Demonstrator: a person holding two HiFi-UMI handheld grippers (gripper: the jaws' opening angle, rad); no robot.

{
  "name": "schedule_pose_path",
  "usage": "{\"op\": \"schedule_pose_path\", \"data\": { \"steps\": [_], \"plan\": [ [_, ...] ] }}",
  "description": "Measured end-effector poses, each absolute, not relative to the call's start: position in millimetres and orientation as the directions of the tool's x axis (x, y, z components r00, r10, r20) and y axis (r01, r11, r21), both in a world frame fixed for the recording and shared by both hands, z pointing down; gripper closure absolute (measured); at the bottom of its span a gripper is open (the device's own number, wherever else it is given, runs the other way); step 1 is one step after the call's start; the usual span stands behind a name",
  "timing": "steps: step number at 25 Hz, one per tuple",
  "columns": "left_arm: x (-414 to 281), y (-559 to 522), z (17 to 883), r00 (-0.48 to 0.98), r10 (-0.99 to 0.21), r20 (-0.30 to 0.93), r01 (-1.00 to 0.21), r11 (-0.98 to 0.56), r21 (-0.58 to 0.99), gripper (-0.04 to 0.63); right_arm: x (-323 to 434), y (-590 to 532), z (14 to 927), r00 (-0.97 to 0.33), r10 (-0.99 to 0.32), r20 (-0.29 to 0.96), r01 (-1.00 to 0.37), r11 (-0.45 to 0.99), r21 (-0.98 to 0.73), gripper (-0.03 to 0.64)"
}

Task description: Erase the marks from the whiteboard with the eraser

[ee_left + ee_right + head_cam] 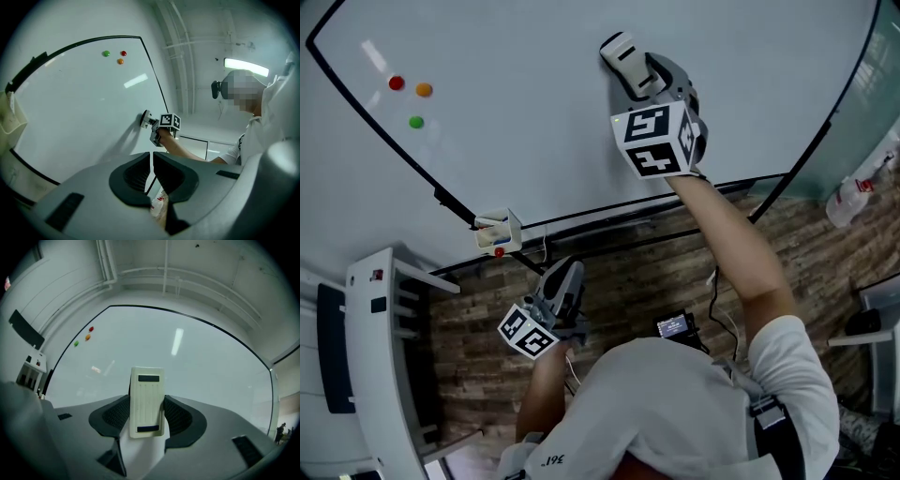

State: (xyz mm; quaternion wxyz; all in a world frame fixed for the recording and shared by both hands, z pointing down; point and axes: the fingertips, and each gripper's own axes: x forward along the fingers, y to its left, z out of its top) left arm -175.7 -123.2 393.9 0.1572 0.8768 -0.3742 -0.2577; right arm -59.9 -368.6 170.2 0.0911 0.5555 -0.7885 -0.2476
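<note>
Gripping the eraser [146, 401] with my right gripper [146, 420]: jaws closed on its two long sides, dark ribbed pads [115, 416] against the plastic. Eraser = cream hard-plastic block, rectangular with rounded corners. Fine lengthwise grooves on the back, a dark slot near each end. It stands on end between the fingers and runs well past the tips. Head view and left gripper view put its far face against the board [534, 112], shadow right beside it.

Board: smooth, glossy, pale grey-white, thin black frame [439, 195]. Ceiling-light glare sits beyond the eraser tip, slightly right of the fingers.

Room: open board on every side of the right fingers. Frame's top and right edges are well apart from them. Bottom edge is nearest and passes behind my forearm. Three small round magnets, red [396, 83], orange [424, 90] and green [415, 122], cluster far left of the fingers, not touching each other.

Left gripper [565, 274]: off the board, below its bottom edge. Smooth grey shells, same ribbed pads. Jaws together, only a hairline slit between them, nothing in it. Small cream holder [499, 232] hangs on the frame near those fingertips, to their left and apart from them.
</note>
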Motion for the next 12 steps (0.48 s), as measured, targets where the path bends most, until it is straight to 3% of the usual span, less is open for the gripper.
{"op": "schedule_pose_path", "data": {
  "steps": [12],
  "plan": [
    [-219, -105, 395, 0.521, -0.783, -0.34, -0.627, -0.621, 0.471, 0.586, -181, -352, 172, -0.458, -0.883, -0.102, -0.727, 0.306, 0.615, 0.37]
  ]
}}
